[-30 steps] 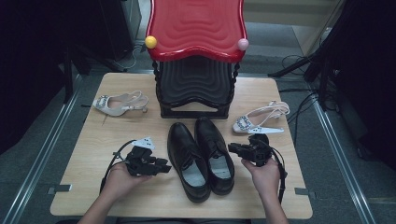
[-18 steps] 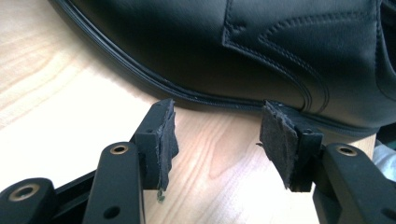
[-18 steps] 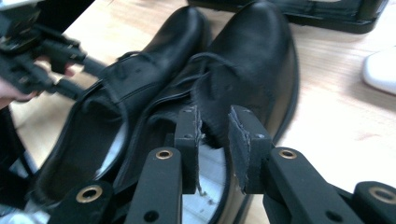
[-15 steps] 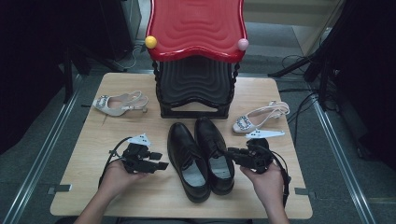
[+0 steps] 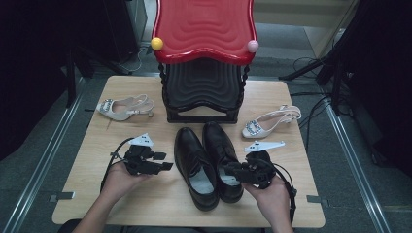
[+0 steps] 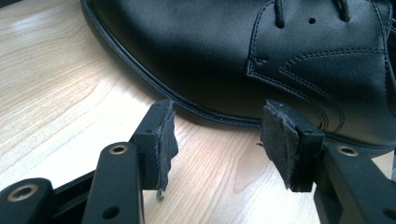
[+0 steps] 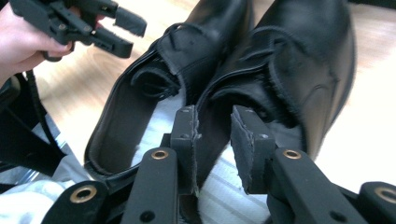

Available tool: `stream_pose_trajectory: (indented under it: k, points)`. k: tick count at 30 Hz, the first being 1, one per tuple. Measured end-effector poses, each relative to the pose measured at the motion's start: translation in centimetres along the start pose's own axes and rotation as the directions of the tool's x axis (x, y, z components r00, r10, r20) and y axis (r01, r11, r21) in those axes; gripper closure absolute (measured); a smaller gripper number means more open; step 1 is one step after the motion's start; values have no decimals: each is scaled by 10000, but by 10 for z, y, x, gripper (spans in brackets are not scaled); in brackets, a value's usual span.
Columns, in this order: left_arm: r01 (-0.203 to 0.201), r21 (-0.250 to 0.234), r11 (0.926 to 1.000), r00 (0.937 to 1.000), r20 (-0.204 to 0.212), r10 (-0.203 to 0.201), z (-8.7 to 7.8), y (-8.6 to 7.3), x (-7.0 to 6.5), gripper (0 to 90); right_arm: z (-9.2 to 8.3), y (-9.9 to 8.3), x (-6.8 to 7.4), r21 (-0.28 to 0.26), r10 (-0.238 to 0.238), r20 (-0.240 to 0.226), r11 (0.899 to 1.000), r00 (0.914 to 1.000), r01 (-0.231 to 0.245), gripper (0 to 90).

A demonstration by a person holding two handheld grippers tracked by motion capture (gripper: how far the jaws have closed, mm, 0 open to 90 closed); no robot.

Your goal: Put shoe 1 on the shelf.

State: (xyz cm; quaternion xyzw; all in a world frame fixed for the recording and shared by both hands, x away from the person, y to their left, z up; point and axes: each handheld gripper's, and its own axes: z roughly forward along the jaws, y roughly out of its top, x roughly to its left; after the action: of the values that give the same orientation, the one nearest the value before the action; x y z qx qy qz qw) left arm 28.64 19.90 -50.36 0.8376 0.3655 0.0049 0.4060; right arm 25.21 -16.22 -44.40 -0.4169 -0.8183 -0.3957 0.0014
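Two black lace-up shoes stand side by side mid-table, toes toward the rack: the left shoe point(image 5: 193, 165) and the right shoe point(image 5: 219, 154). My left gripper point(image 5: 164, 161) lies just left of the left shoe point(image 6: 261, 60); its jaws have just been opening and now stand wide apart point(image 6: 217, 126), with only bare table between them. My right gripper point(image 5: 230, 171) hovers at the right shoe's heel opening. Its jaws point(image 7: 215, 128) have just been opening. They straddle the right shoe's inner rim point(image 7: 243, 70) without pressing on it.
A black tiered rack point(image 5: 203, 90) with a red wavy top point(image 5: 204, 26) stands at the table's far middle. A pale jewelled sandal point(image 5: 124, 107) lies far left, and another point(image 5: 269, 124) sits right of the shoes. The table's front edge point(image 5: 160, 221) is close to my hands.
The right gripper has slid from the right shoe's outer side back toward its heel and risen a little, jaws widening. The left gripper's jaws have spread wider while staying in place.
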Motion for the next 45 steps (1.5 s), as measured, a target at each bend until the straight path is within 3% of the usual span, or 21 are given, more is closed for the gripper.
stream_pose_trajectory:
  k: [5,8,12,18,23,31,45]
  points:
    - [-55,-21,10000,10000,6,55,0,2,0,452,9,5,6,269,151,-71,9995,9999,-150,663]
    - [-126,28,9999,9999,-48,126,1,3,0,452,20,8,10,856,222,-140,9961,9997,-209,646]
    - [-194,9,9998,9998,-37,194,2,2,1,452,36,10,14,1228,119,139,9923,9998,-135,607]
    - [-30,-161,9999,9999,-125,28,-2,2,6,448,57,14,14,2119,260,444,9767,9987,-349,602]
    - [149,-340,9993,9999,-50,-151,-4,1,10,446,70,20,15,2518,210,772,9670,9968,-399,590]
    - [315,-487,9983,9995,-79,-319,-7,1,14,439,76,20,15,2566,299,1155,9647,9929,-588,649]
    - [196,-456,9988,9993,-305,-210,-6,2,17,436,71,19,2,2475,1082,989,9602,9892,-1298,811]
